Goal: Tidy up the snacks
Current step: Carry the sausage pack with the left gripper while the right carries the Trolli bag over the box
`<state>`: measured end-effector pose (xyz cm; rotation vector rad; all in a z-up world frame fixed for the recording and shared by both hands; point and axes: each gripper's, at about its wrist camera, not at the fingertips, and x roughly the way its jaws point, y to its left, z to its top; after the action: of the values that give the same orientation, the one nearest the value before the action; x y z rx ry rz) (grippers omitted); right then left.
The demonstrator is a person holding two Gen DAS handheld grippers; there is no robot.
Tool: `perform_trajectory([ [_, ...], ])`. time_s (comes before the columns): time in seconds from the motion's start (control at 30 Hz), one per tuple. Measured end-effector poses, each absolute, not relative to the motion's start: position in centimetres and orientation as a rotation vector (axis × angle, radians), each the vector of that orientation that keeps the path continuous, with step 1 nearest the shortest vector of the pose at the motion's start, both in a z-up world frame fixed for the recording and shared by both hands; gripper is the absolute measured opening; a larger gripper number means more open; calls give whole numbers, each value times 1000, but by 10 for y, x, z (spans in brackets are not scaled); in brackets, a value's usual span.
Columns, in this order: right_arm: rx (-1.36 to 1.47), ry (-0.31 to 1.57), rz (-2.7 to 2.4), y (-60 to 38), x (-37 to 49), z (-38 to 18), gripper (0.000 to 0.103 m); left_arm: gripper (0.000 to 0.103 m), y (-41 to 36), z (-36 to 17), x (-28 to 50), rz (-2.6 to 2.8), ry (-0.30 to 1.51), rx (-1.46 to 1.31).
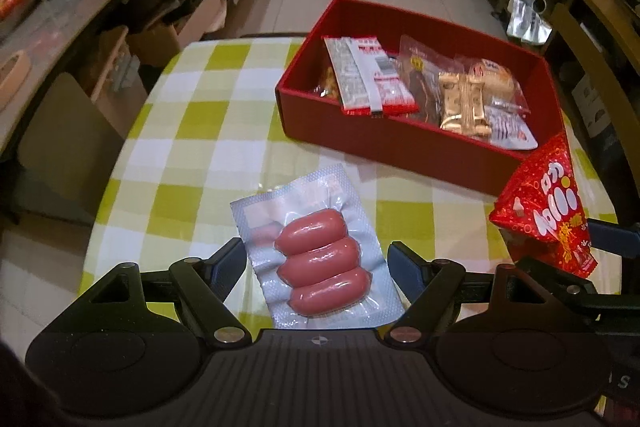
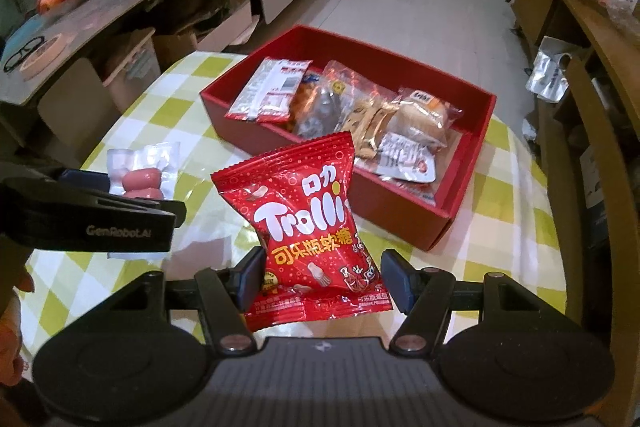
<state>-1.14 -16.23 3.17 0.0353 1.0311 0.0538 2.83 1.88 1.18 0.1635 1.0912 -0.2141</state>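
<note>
A vacuum pack of three pink sausages (image 1: 320, 267) sits between the pads of my left gripper (image 1: 316, 263), which is shut on its two long edges. In the right wrist view the sausage pack (image 2: 138, 179) is bowed and raised off the cloth beside a left finger (image 2: 100, 223). My right gripper (image 2: 324, 281) is shut on the waist of a red Trolli gummy bag (image 2: 304, 215), held upright above the table. The Trolli bag (image 1: 548, 215) also shows at the right of the left wrist view. Beyond both stands a red open box (image 1: 360, 139), also seen as the box (image 2: 400, 207), with several snack packs inside.
The table has a yellow-green and white checked cloth (image 1: 192, 131); its far edge lies just behind the box. A long counter (image 2: 100, 15) with boxes and apples runs along the left. A wooden shelf (image 2: 592, 39) stands at the right. A person's hand (image 2: 12, 307) shows at the left edge.
</note>
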Motion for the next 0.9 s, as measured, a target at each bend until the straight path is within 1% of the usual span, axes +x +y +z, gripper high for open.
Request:
perform_trajectory([
  [0.47,86,977,9,-187,14,44,69,82,-4,24,54,-219,1038,171],
  [0.9,109,959,-36,-207,43,41,69,82,-20,23,86,-213,1019,168],
])
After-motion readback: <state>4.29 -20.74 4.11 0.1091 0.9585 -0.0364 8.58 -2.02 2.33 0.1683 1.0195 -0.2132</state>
